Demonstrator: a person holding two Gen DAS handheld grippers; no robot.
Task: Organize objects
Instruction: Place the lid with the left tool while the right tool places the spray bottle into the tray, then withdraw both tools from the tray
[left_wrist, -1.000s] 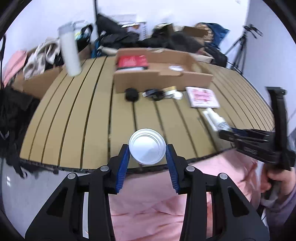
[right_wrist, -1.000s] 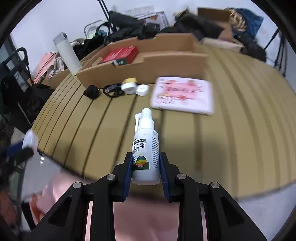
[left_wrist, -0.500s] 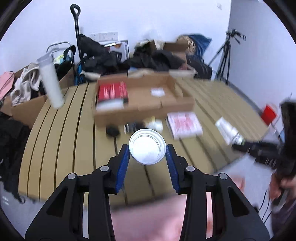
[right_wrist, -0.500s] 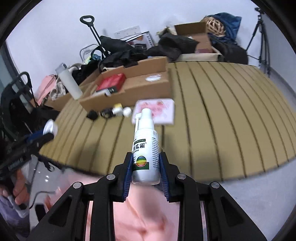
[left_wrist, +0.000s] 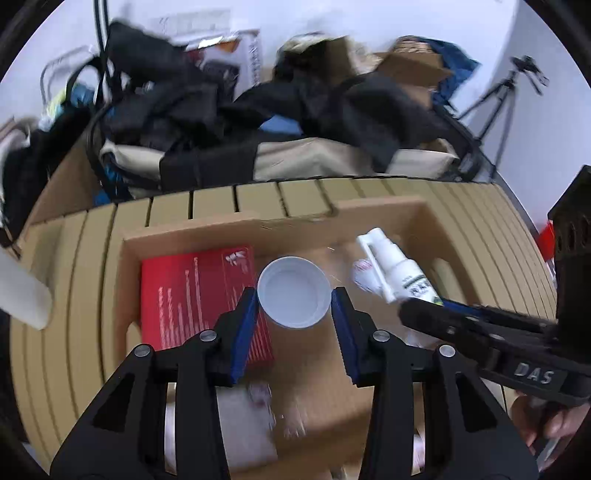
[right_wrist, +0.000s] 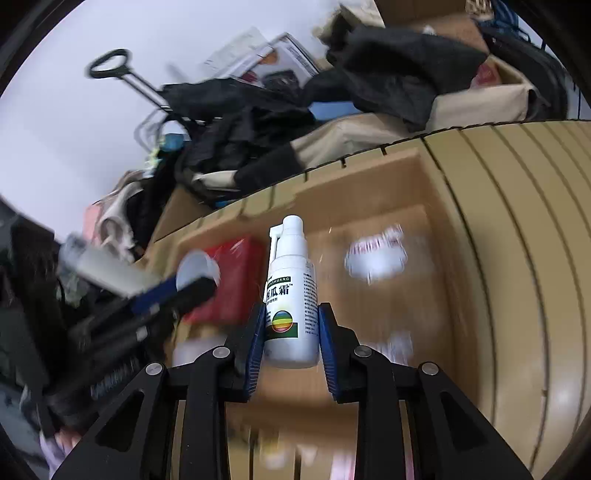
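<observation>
My left gripper (left_wrist: 294, 299) is shut on a round white lid-like container (left_wrist: 294, 291) and holds it above the open cardboard box (left_wrist: 192, 236). My right gripper (right_wrist: 291, 325) is shut on a white spray bottle (right_wrist: 291, 295) with a coloured label, also over the box (right_wrist: 424, 184). The bottle (left_wrist: 397, 266) and the right gripper show at the right of the left wrist view. The left gripper with its container (right_wrist: 197, 267) shows at the left of the right wrist view. A red flat box (left_wrist: 199, 291) lies in the cardboard box.
A small white round item (right_wrist: 375, 256) lies on the box floor. The box sits on a slatted wooden table (right_wrist: 517, 221). A white tall bottle (left_wrist: 22, 295) stands at the left. Bags, clothes and boxes (left_wrist: 258, 110) pile up behind the table; a tripod (left_wrist: 509, 92) stands at the right.
Both grippers have moved forward from the table's near edge to above the cardboard box, each still holding its object. The box now fills the middle of both views.
</observation>
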